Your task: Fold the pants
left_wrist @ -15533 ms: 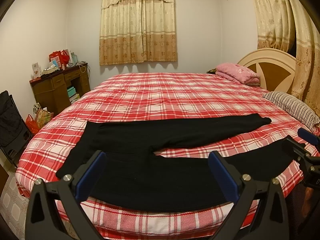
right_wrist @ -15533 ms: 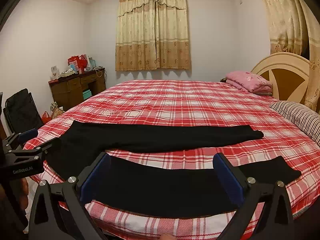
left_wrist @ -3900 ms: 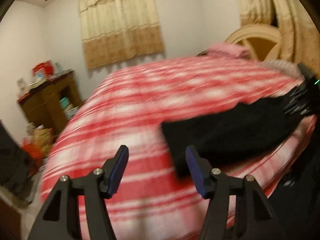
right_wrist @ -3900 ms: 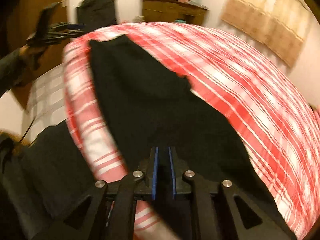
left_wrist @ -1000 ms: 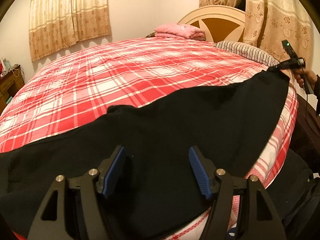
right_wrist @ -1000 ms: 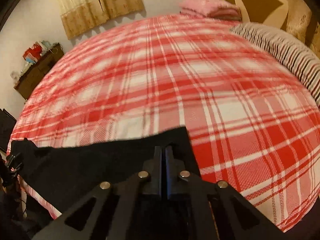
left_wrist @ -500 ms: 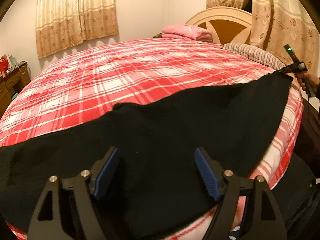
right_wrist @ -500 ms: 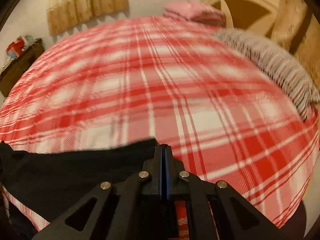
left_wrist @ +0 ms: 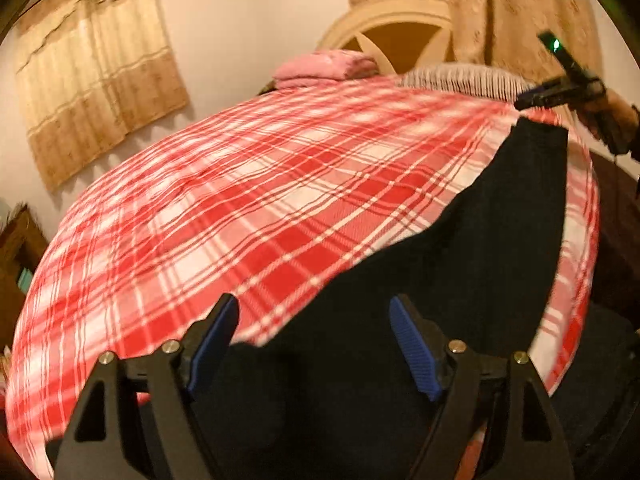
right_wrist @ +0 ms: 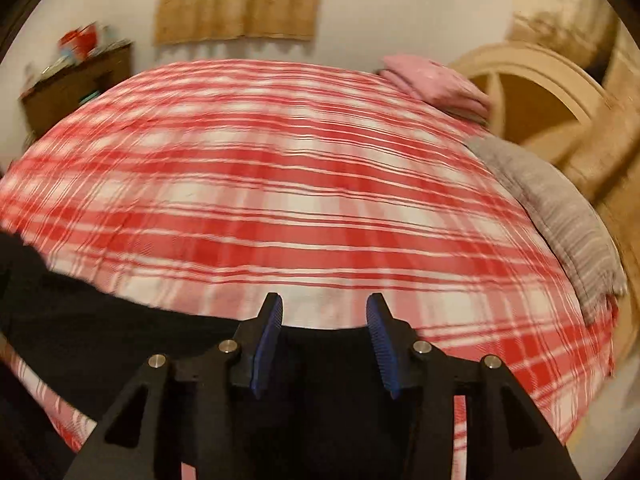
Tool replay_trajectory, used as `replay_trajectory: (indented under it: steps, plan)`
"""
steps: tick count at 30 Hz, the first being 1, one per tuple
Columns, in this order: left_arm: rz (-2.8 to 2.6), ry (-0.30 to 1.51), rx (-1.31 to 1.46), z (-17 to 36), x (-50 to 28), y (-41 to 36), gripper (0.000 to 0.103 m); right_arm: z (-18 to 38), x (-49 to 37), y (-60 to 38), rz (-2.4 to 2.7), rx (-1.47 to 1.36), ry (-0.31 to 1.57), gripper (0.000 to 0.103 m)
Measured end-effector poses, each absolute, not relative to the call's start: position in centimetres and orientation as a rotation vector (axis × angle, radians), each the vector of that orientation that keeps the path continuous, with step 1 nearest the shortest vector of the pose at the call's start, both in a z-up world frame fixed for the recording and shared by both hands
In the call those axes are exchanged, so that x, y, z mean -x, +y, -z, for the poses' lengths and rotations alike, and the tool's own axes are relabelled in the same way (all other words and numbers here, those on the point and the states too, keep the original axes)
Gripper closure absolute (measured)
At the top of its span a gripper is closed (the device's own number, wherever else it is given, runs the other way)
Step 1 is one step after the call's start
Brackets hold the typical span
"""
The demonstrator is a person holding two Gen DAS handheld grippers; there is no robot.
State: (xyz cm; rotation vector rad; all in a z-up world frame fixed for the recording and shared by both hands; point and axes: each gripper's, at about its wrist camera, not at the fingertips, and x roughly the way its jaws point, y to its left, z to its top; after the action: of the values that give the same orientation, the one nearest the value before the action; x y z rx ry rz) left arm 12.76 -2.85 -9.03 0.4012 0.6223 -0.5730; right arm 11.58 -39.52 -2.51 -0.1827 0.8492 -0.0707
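The black pants lie folded lengthwise along the near edge of the red plaid bed. My left gripper is open and empty, just above one end of the pants. My right gripper is open and empty over the other end of the pants. The right gripper also shows in the left wrist view, just above the far corner of the pants and apart from it.
A striped pillow and a folded pink blanket lie by the cream headboard. A wooden desk stands by the far wall under the curtains. The bed edge runs just below the pants.
My right gripper has opened and let go of the pants end. My left gripper has swung left toward the end of the pants. Both views are blurred by motion.
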Motion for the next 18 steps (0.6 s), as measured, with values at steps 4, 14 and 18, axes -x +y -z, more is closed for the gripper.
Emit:
replay_trajectory:
  steps: [4, 14, 18]
  plan:
    - [0.668, 0.649, -0.426, 9.5, -14.5, -5.6, 0.023, 3.4, -11.1, -39.0, 0.046, 0.172, 0.846, 0.057]
    - [0.833, 0.764, -0.472, 11.7, -15.5, -10.0, 0.082, 4.0, -7.2, -47.7, 0.243, -0.058, 0.892, 0.057]
    - [0.835, 0.735, -0.490, 11.6, -14.6, -9.7, 0.092, 4.6, -5.6, -49.0, 0.241, -0.136, 0.908, 0.057]
